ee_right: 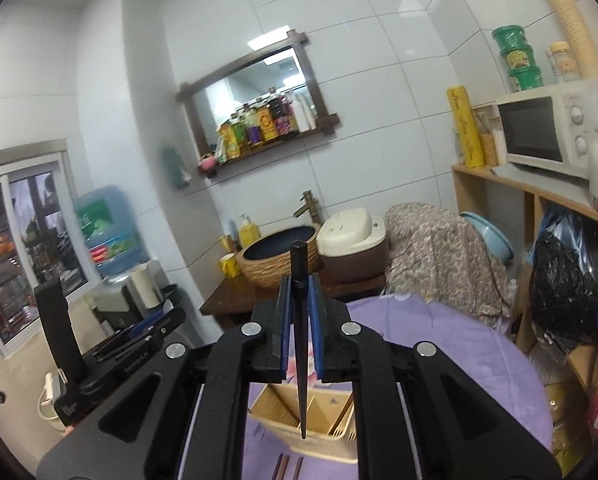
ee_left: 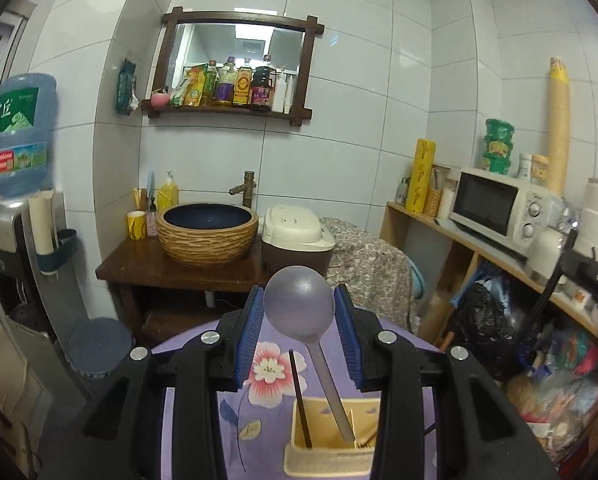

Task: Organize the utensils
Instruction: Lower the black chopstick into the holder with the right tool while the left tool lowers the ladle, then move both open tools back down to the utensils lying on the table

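My left gripper (ee_left: 299, 292) is shut on the round bowl of a grey metal spoon (ee_left: 299, 306). The spoon's handle hangs down, and its end is inside a cream utensil holder (ee_left: 331, 458). One dark chopstick (ee_left: 300, 396) stands in that holder's left compartment. My right gripper (ee_right: 300, 280) is shut on a black chopstick (ee_right: 301, 340), which is held upright with its thin tip over the utensil holder (ee_right: 283, 416). Light wooden sticks (ee_right: 341, 414) lean in the holder's right side. Two brown chopsticks (ee_right: 285, 466) lie on the cloth in front of the holder.
The holder stands on a round table with a purple floral cloth (ee_left: 259, 412). Beyond it are a wooden stand with a woven basin (ee_left: 207, 232), a rice cooker (ee_left: 297, 236) and a cloth-covered heap (ee_left: 375, 264). A shelf with a microwave (ee_left: 499, 208) runs along the right; a water dispenser (ee_left: 19, 184) stands left.
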A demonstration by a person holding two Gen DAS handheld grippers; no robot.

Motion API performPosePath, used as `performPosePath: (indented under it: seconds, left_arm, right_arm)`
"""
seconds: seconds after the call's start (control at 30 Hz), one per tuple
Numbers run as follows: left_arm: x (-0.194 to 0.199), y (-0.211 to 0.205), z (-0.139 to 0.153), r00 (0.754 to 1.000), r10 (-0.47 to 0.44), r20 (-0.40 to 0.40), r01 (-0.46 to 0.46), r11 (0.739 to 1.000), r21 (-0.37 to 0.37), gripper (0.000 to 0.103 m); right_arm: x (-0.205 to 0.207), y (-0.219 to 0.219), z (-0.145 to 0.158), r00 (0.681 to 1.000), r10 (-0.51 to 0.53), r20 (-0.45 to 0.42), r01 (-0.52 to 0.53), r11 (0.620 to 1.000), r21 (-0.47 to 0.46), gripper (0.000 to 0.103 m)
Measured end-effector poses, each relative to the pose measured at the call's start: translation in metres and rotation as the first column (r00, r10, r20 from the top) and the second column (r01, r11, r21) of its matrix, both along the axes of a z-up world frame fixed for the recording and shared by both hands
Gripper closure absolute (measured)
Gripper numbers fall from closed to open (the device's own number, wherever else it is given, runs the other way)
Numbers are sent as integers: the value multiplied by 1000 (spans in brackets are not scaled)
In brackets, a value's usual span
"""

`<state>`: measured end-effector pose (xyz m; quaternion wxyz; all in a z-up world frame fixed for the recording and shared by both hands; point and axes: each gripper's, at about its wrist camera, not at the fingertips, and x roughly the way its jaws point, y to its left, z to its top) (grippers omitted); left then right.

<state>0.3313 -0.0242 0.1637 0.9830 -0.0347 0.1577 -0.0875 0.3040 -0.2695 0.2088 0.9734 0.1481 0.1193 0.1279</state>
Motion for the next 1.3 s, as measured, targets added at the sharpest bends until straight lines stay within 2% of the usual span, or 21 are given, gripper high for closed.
performPosePath:
  seconds: [0.13, 0.23, 0.37, 0.57, 0.77, 0.9, 0.97, 1.0, 1.07, 1.1, 1.2, 1.3]
  left_arm:
    - [24, -12, -22, 998, 20, -56, -19, 1000, 21, 66]
    - [35, -14, -43, 995, 30, -96, -27, 999, 36, 66]
    - [37, -13, -72, 990, 42, -134, -34, 998, 61, 66]
    - [43, -16, -99, 983, 42, -179, -26, 995, 93, 66]
    - [43, -17, -118, 978, 33, -205, -11, 994, 110, 66]
    - [39, -22, -120, 980, 28, -196, -2, 991, 135, 66]
    - [37, -22, -118, 981, 23, -194, -1, 993, 117, 66]
    - [37, -22, -117, 981, 21, -193, 0, 994, 109, 63]
    - [32, -20, -114, 982, 18, -187, -1, 996, 90, 52]
    - [30, -18, -112, 983, 18, -180, -3, 997, 79, 47]
    - [17, -12, -108, 986, 12, -164, -3, 999, 53, 43]
    - [2, -6, -108, 987, 11, -160, -5, 999, 37, 33]
  right_arm:
    - [21, 0, -13, 999, -35, -12, 35, 999, -4, 93]
    - [36, 3, -37, 998, -38, -56, 37, 999, -13, 93]
    - [50, 6, -73, 992, -37, -123, 35, 999, -16, 93]
    - [60, 14, -104, 982, -33, -184, 30, 999, -19, 93]
    - [63, 13, -118, 978, -47, -201, 42, 999, -25, 93]
    - [62, 12, -120, 979, -47, -200, 43, 999, -23, 93]
    - [61, 12, -120, 979, -47, -197, 44, 999, -20, 92]
    - [61, 11, -120, 979, -51, -198, 47, 999, -22, 87]
    - [59, 9, -121, 979, -55, -197, 52, 998, -21, 66]
    - [54, 5, -122, 982, -57, -183, 57, 998, -1, 51]
    - [49, 4, -122, 983, -70, -172, 69, 998, -16, 50]
    - [39, -1, -127, 981, -79, -178, 77, 997, -18, 48]
